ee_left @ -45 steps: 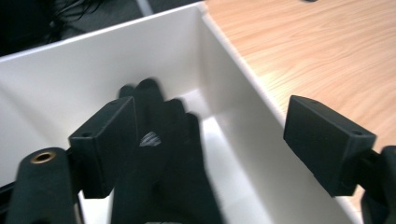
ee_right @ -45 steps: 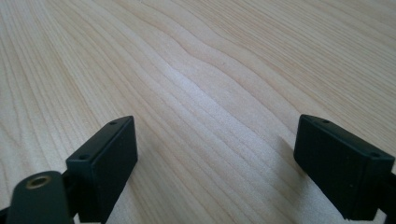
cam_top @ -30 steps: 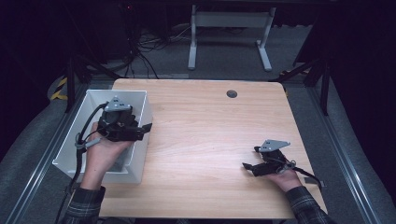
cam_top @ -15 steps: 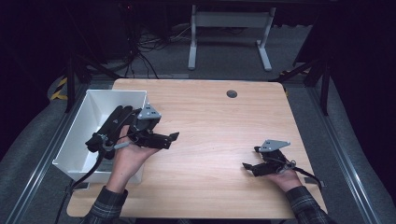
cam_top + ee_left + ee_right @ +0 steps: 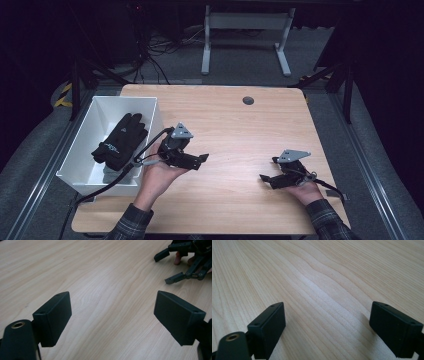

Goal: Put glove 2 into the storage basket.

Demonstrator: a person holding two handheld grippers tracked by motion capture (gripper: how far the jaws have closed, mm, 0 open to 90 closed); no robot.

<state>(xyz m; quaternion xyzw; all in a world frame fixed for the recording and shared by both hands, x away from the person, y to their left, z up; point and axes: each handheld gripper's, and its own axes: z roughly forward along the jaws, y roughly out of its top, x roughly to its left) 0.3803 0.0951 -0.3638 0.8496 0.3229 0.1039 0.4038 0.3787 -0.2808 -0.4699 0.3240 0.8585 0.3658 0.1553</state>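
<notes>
the glove (image 5: 120,142) lies in the white bin (image 5: 152,117) at the left of the high view, black, fingers toward the upper right, resting on the bin floor with nothing gripping it. the left tongs (image 5: 200,160) sit right of the bin, over bare table (image 5: 235,125), jaws apart and empty; in the left gripper view (image 5: 112,312) wood grain shows between the two black pads and nothing else. the right tongs (image 5: 266,179) rest low at the lower right, also apart and empty (in the right gripper view (image 5: 327,325) plain wood lies between the pads).

judging by this, the glove is placed and the step in hand is parking the left tongs clear of the bin. to do it well: bring the left hand (image 5: 160,172) down gently to the table, well apart from the bin wall so the trailing cable does not snag the rim or drag the bin. keep the jaws apart, pointed toward the middle of the frame, and stop short of the right tongs, seen at the upper right of the left gripper view. the right hand (image 5: 305,192) can just rest.
</notes>
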